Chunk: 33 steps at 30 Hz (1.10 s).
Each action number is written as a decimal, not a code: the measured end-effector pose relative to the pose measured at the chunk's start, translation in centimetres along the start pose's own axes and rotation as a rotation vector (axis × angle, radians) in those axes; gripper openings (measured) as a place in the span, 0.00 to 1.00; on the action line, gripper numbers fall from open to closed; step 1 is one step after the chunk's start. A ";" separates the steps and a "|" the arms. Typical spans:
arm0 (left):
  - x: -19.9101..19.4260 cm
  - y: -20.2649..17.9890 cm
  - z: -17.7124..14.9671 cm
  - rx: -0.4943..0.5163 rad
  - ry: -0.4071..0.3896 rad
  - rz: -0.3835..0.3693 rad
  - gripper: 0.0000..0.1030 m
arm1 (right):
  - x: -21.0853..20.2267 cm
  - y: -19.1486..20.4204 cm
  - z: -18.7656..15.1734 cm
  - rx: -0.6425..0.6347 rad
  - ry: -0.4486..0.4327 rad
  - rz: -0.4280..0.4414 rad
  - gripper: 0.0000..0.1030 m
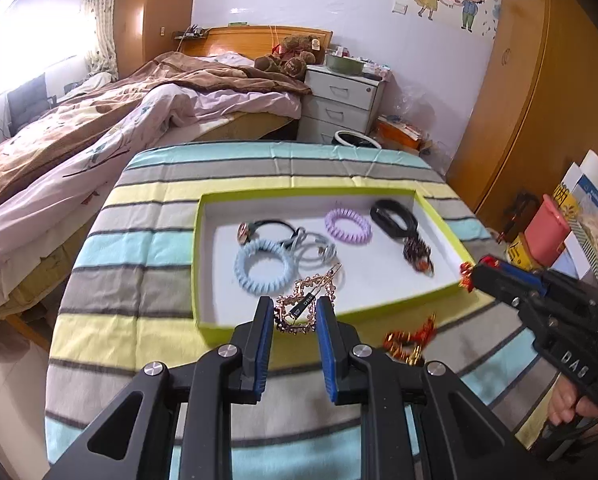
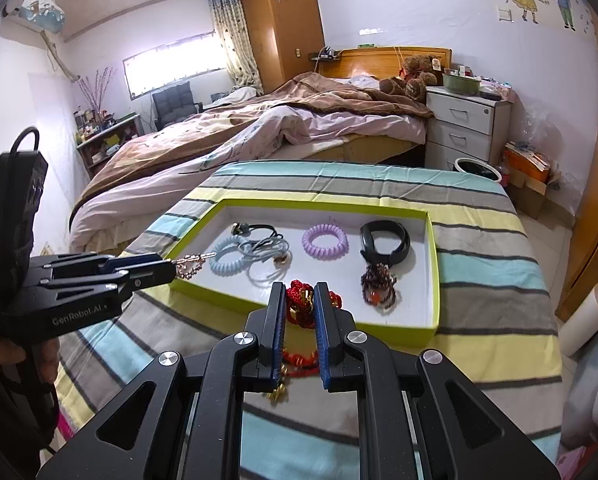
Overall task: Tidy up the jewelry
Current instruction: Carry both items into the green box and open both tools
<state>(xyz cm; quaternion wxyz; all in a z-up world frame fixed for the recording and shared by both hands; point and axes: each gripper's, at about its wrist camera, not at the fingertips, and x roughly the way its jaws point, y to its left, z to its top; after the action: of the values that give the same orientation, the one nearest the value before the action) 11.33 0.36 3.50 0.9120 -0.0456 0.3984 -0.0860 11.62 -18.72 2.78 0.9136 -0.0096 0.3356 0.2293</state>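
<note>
Currently I hold two items: left gripper fingers pinch the gold chain, right gripper fingers clamp the red cord bracelet. Risk: dangling loops snag the tray rim at 6 o'clock.

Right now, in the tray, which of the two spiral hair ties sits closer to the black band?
The purple spiral hair tie. It lies just left of the black band, while the light blue spiral hair tie sits farther left, tangled among the cords.

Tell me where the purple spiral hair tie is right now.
In both wrist views the purple spiral hair tie lies inside the green-rimmed tray, toward its far side, between the black band and the grey cord.
</note>
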 end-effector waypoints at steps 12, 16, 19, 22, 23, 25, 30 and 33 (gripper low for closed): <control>4.5 0.5 4.1 -0.004 0.022 -0.021 0.21 | 4.9 -0.6 1.1 -0.003 0.071 -0.002 0.14; 6.3 0.7 5.1 -0.013 0.040 -0.034 0.21 | 6.4 -0.6 1.2 -0.016 0.096 -0.007 0.14; 7.7 0.7 5.7 -0.011 0.058 -0.034 0.21 | 7.3 -0.8 1.4 -0.021 0.112 -0.006 0.14; 8.7 0.7 6.1 -0.009 0.070 -0.040 0.21 | 8.2 -0.9 1.4 -0.027 0.136 0.000 0.14; 9.1 0.7 6.2 -0.007 0.076 -0.043 0.21 | 8.4 -0.9 1.4 -0.031 0.141 -0.002 0.14; 9.9 0.7 6.3 -0.010 0.092 -0.047 0.21 | 8.7 -1.0 1.4 -0.037 0.147 -0.002 0.14; 11.4 0.6 6.3 -0.010 0.117 -0.050 0.21 | 9.4 -1.1 1.2 -0.043 0.168 -0.003 0.14; 11.9 0.5 6.1 -0.011 0.126 -0.049 0.21 | 9.7 -1.2 1.1 -0.049 0.179 -0.005 0.14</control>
<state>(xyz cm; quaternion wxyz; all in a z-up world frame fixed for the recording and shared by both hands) 23.84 -1.33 -0.98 0.8825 -0.0549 0.4544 -0.1085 19.27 -15.58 -2.46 0.8800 -0.0533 0.4102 0.2335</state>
